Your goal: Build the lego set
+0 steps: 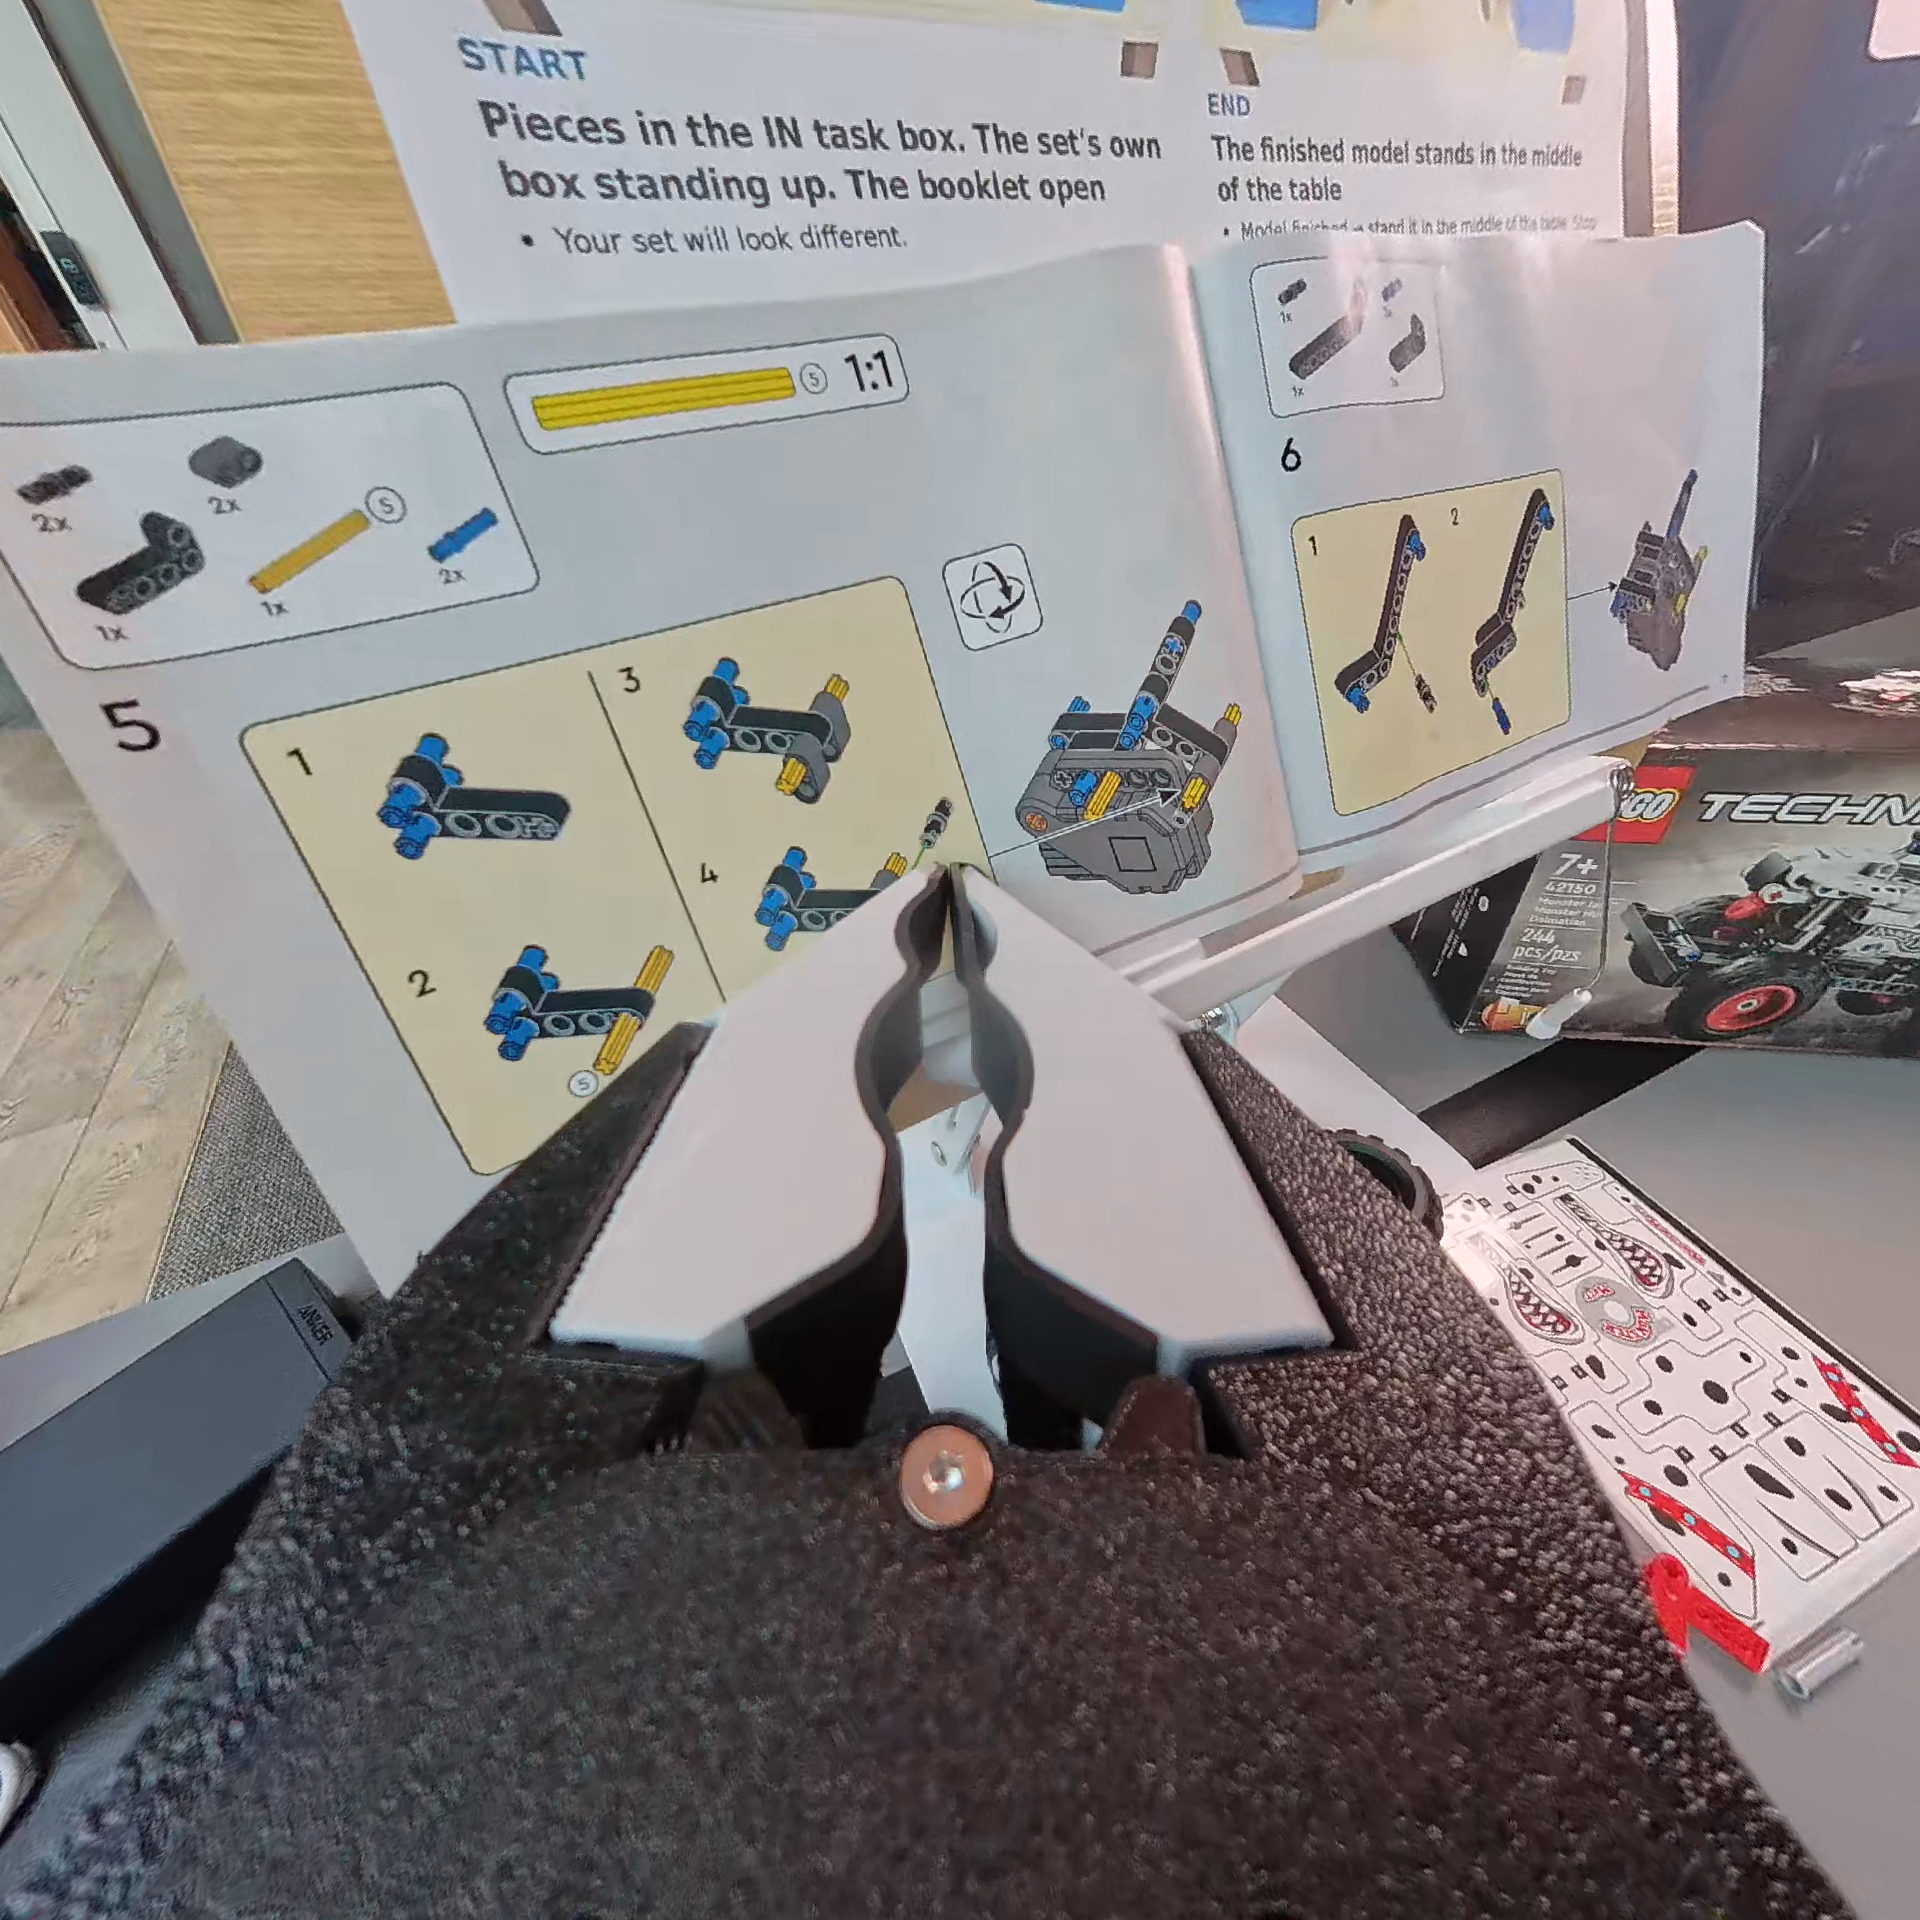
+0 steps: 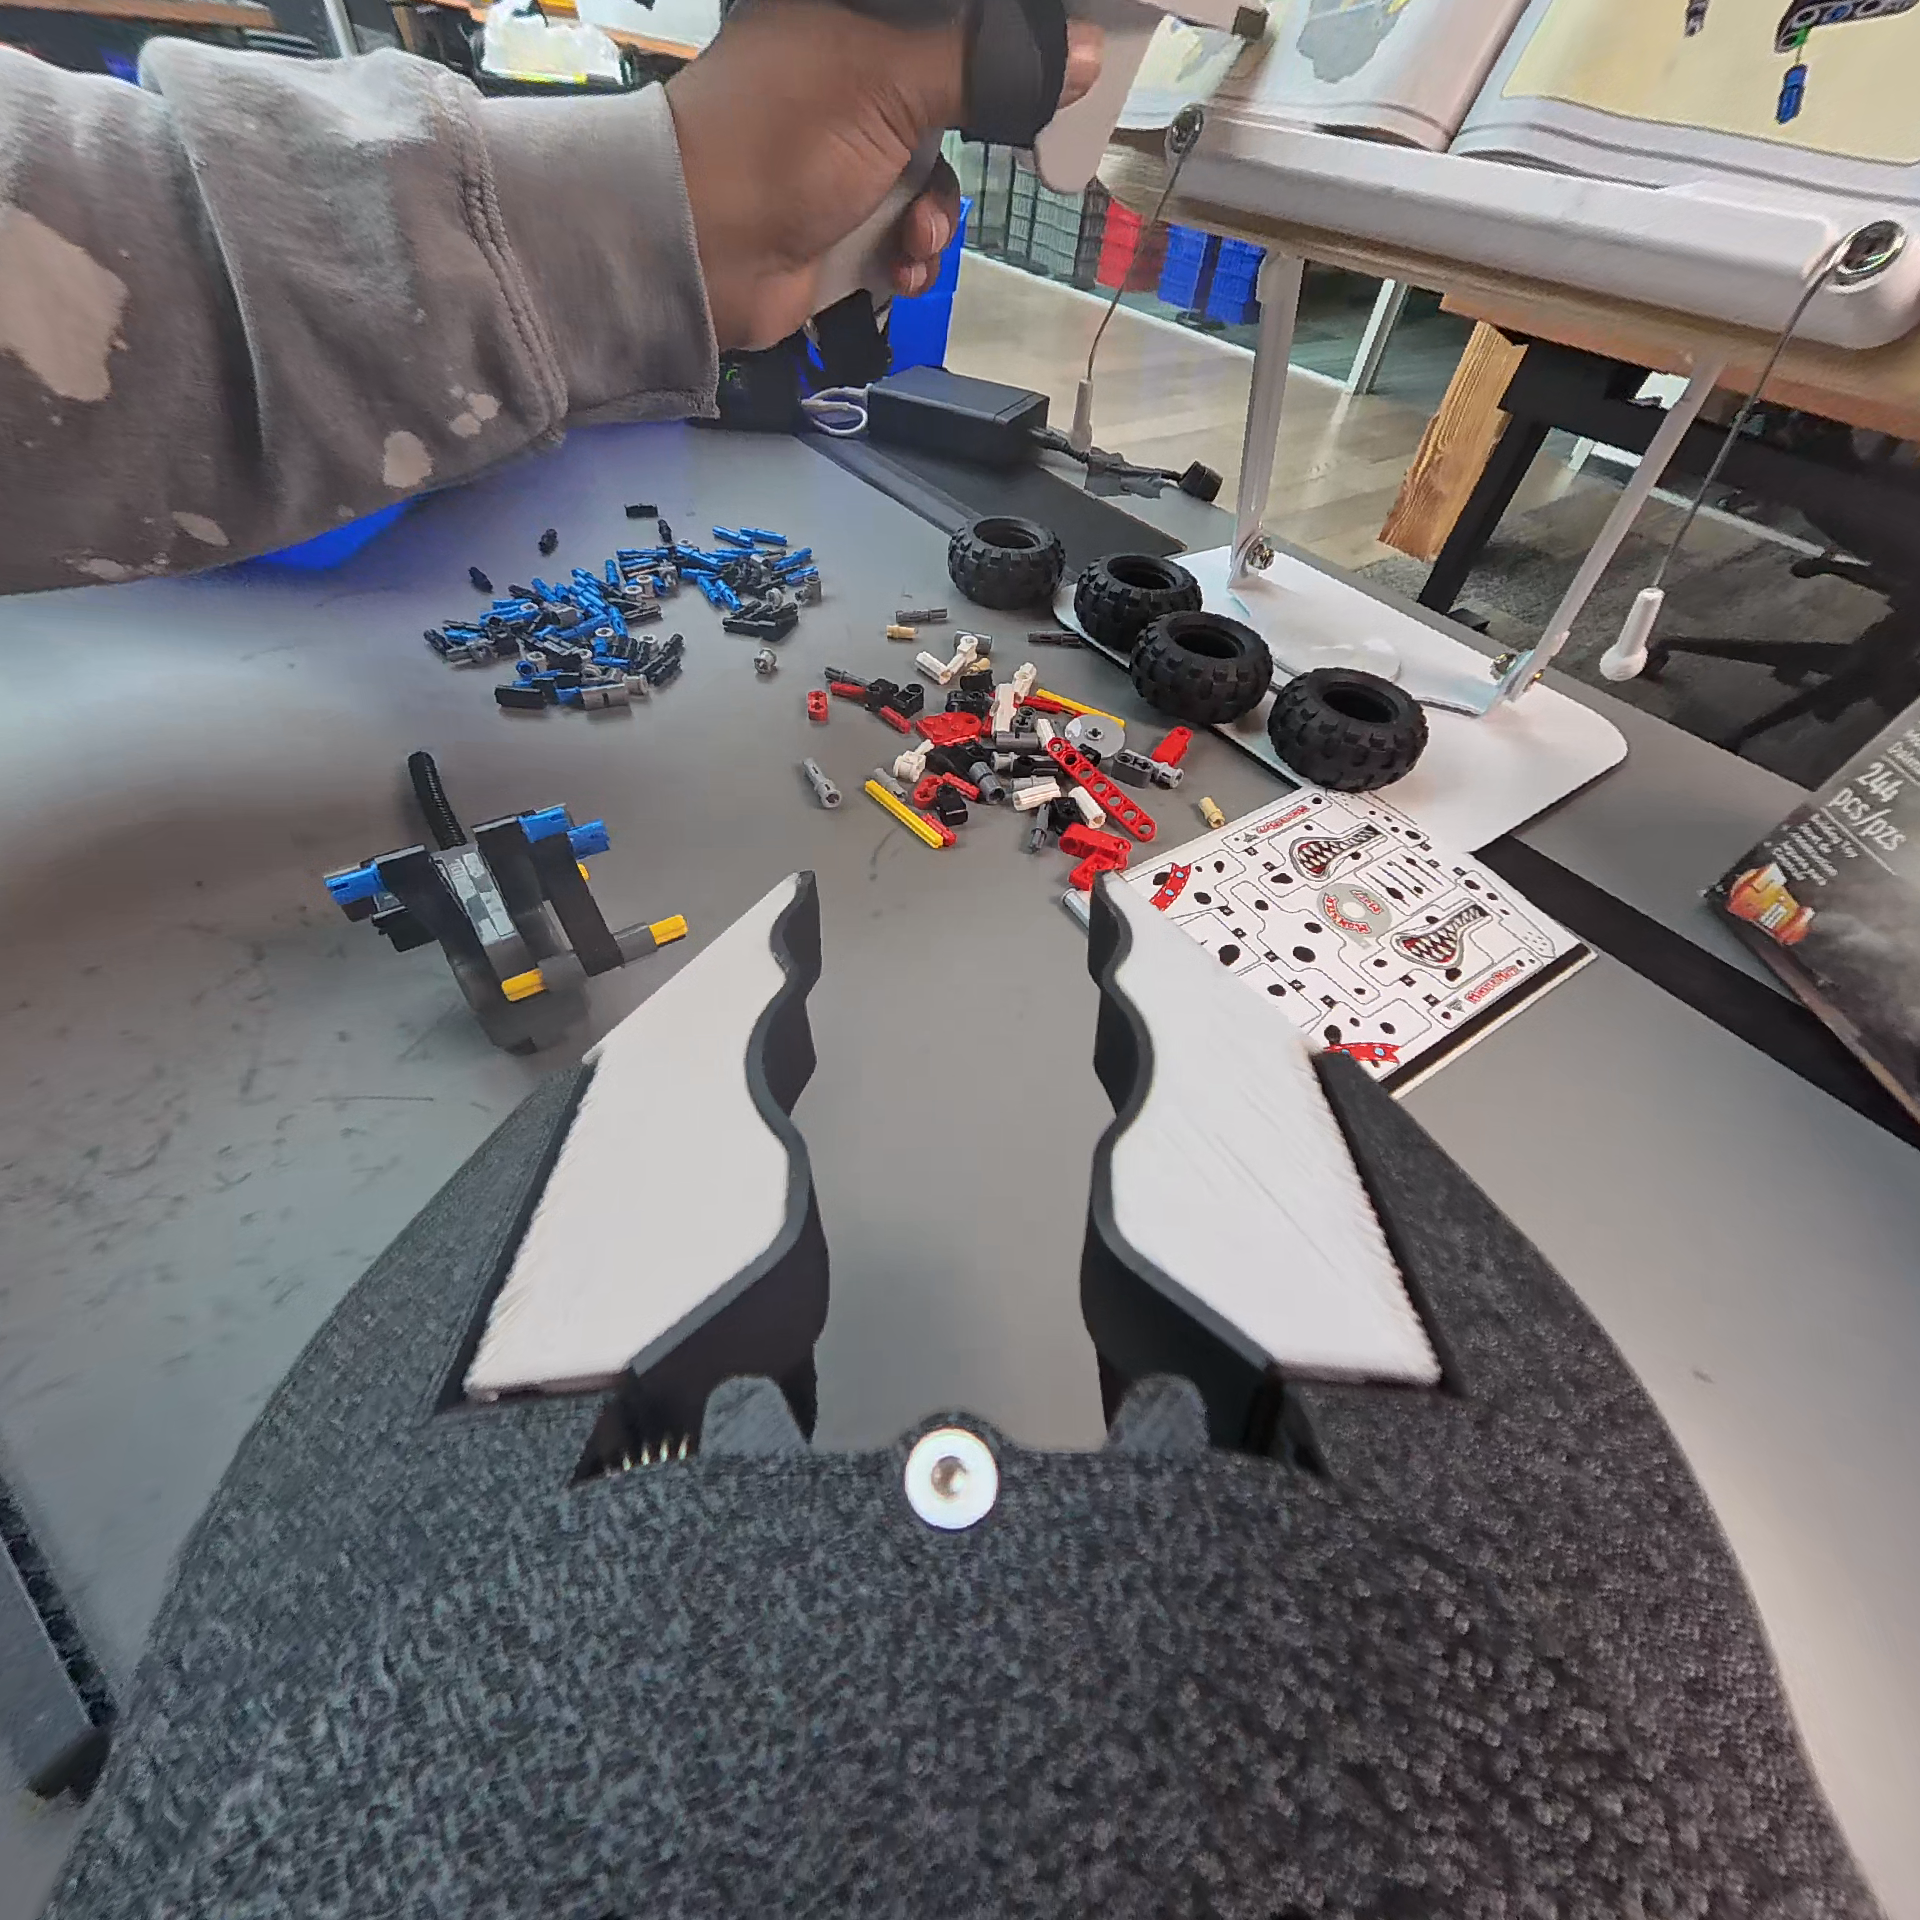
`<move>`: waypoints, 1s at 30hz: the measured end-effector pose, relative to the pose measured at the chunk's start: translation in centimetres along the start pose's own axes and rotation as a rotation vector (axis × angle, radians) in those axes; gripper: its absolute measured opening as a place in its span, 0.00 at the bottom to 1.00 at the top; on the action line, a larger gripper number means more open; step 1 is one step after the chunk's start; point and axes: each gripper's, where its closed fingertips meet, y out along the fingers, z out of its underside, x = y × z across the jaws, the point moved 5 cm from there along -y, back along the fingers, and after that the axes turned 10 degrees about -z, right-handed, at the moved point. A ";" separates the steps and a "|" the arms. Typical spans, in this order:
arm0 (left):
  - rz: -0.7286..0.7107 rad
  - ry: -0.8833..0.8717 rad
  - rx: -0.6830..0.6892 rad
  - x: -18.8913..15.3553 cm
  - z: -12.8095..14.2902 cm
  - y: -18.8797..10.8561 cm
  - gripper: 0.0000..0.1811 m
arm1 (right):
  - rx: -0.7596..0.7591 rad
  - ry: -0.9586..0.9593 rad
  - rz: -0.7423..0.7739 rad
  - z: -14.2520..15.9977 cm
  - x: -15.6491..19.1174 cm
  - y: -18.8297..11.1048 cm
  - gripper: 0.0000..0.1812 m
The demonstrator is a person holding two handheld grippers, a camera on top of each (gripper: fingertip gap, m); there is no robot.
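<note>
Progress looks early to us: only one small sub-assembly (image 2: 499, 914), grey and black with blue pins and yellow axle ends, stands on the table (image 2: 260, 1195) ahead and to the left of our right gripper (image 2: 951, 904). Everything else lies loose. A heap of blue and black pins (image 2: 623, 623) sits beyond it, a mixed pile of red, white, grey and yellow pieces (image 2: 997, 758) lies to its right, and four black tyres (image 2: 1195, 655) line up by the white stand's base (image 2: 1455, 748). The sticker sheet (image 2: 1361, 925) is unused, so we judge most of the build remains.

Our right fingers (image 2: 665, 1143) are spread wide and empty over bare table. Our left gripper (image 1: 948, 873) has its fingers pressed together at the tips, holding nothing we can see, aimed at the open booklet (image 1: 623, 540).

Only the left wrist view shows the booklet's pages and the set's box (image 1: 1714, 914) face-on. Only the right wrist view shows the parts, the sub-assembly and the person's hand (image 2: 831, 177) holding the left gripper up near the stand.
</note>
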 end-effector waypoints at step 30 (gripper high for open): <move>-0.042 0.120 -0.098 -0.6 0.0 -1.2 0.10 | -0.098 0.000 0.121 -1.2 -1.0 0.8 0.24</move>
